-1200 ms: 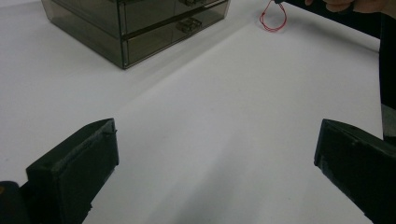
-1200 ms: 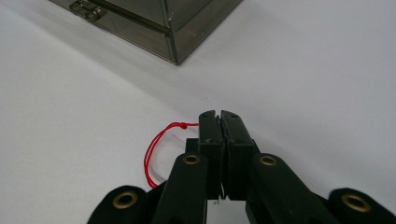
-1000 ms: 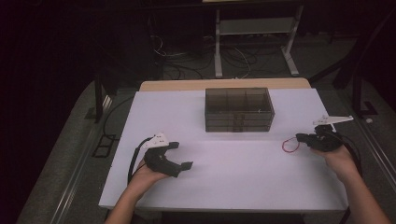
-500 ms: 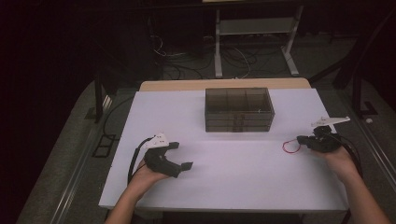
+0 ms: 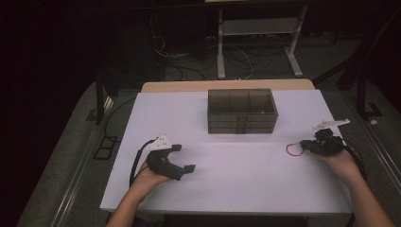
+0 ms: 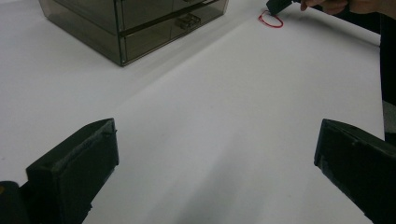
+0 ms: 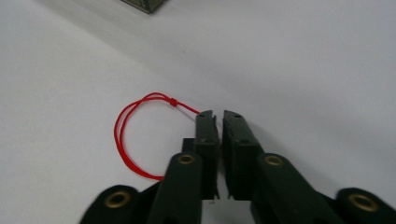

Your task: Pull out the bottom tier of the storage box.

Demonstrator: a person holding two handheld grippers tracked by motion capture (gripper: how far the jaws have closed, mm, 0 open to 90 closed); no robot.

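Observation:
A red string loop [image 7: 116, 133] with a small knot lies on the white table [image 5: 236, 189]. It is also in the high view [image 5: 287, 149] at the right and in the left gripper view [image 6: 273, 26]. My right gripper [image 7: 218, 114] rests low by the loop, and its jaws have just been opening to a thin slit. The string runs up to the left jaw's tip and under it, and nothing shows in the gap. In the high view the right gripper [image 5: 302, 145] points left at the loop. My left gripper [image 5: 185, 157] [image 6: 217, 128] stands wide open over bare table with nothing between its jaws.
A smoky translucent drawer box [image 5: 241, 111] [image 6: 135, 23] stands at the table's back middle, and its corner shows in the right gripper view [image 7: 149, 4]. Metal stand legs [image 5: 220, 52] and cables lie on the dark floor behind. Table edges are close to both forearms.
The right hand has shifted slightly to the right while the red loop stays in place. The left hand and its gripper have not moved.

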